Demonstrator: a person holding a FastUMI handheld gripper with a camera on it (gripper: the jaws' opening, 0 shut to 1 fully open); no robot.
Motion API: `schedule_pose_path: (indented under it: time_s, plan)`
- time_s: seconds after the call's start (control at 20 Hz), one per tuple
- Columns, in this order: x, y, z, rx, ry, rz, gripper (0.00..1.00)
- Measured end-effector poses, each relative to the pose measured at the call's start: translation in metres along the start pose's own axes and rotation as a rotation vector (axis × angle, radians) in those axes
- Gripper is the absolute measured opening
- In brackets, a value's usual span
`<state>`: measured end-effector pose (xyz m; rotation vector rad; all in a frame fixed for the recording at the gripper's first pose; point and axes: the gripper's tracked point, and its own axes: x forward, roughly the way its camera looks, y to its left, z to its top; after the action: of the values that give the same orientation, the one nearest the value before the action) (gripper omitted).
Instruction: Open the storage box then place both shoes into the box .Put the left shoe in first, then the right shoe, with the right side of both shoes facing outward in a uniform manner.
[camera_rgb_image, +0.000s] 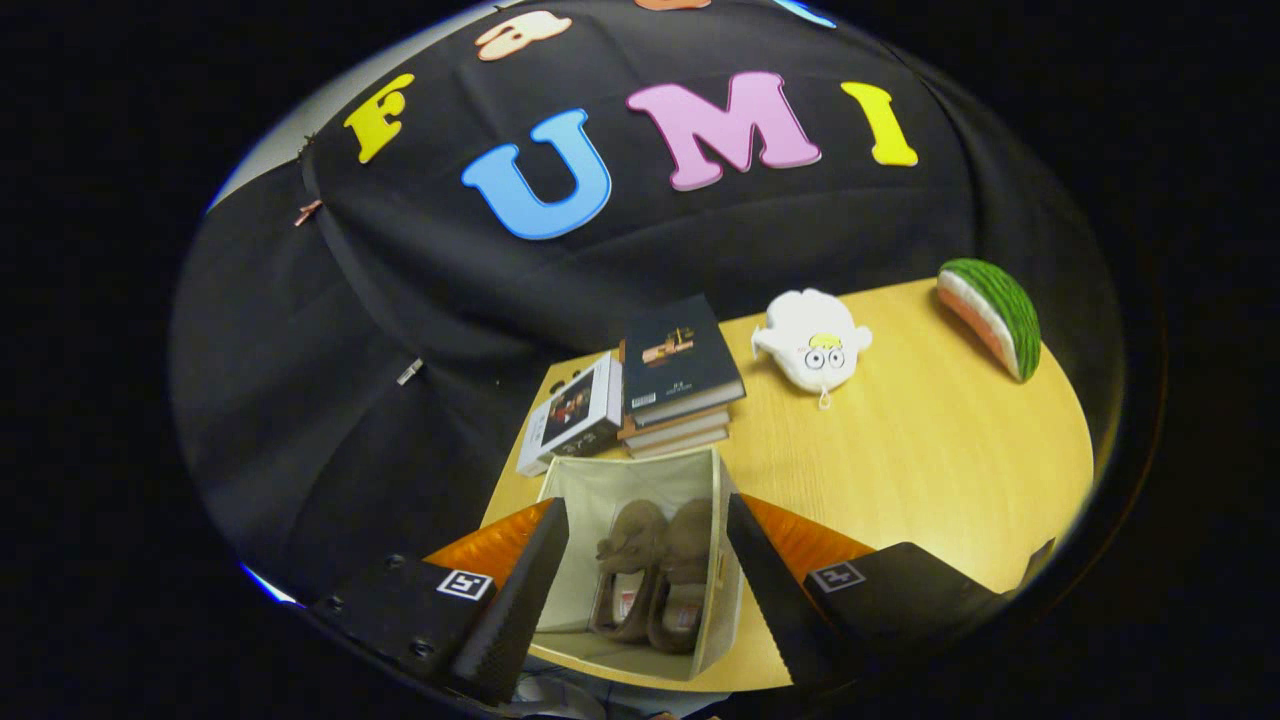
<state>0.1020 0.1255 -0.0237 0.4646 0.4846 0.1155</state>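
Your gripper (640, 590) hung above the storage box (600, 490) with its two fingers spread wide apart and nothing held between them. The left finger (515, 600) and the right finger (770, 590) stood one to each side of the box's open mouth, so that you looked straight down into it through the gap.

Inside the box both shoes lay side by side, toes pointing away from you toward the far wall. The left-hand shoe (625, 575) and the right-hand shoe (685, 575) were touching or very nearly touching along their length. They were brown and soft-looking, with pale insoles showing at the heel end nearest the fingers. You could not tell from this angle which was the left shoe and which the right. Neither finger touched a shoe, and whether the fingertips met the box's pale fabric walls could not be made out.

The box sat near the edge of the wooden table (900, 470). Just beyond its far wall stood a stack of books (680, 375), and a small printed carton (575, 415) leaned beside that stack. Farther off across the table lay a white plush toy (812, 340), and well apart from it a toy watermelon slice (990, 315).
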Motion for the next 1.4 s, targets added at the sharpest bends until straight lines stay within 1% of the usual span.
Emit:
schedule_pose_path:
  time_s: [0.2, 0.5, 0.65, 0.85, 0.95, 1.05, 1.25, 1.4]
  plan:
    - [-0.032, -0.029, 0.048, -0.068, -0.149, -0.062, 0.99]
    - [-0.084, -0.091, 0.110, -0.240, -0.338, -0.205, 0.98]
    - [-0.109, -0.114, 0.139, -0.296, -0.446, -0.228, 0.98]
    - [-0.131, -0.158, 0.173, -0.372, -0.547, -0.258, 0.98]
    - [-0.134, -0.183, 0.183, -0.405, -0.567, -0.268, 0.98]
    - [-0.135, -0.209, 0.188, -0.409, -0.570, -0.271, 0.98]
    - [-0.125, -0.248, 0.186, -0.407, -0.553, -0.244, 0.98]
    - [-0.111, -0.262, 0.180, -0.404, -0.521, -0.202, 0.98]
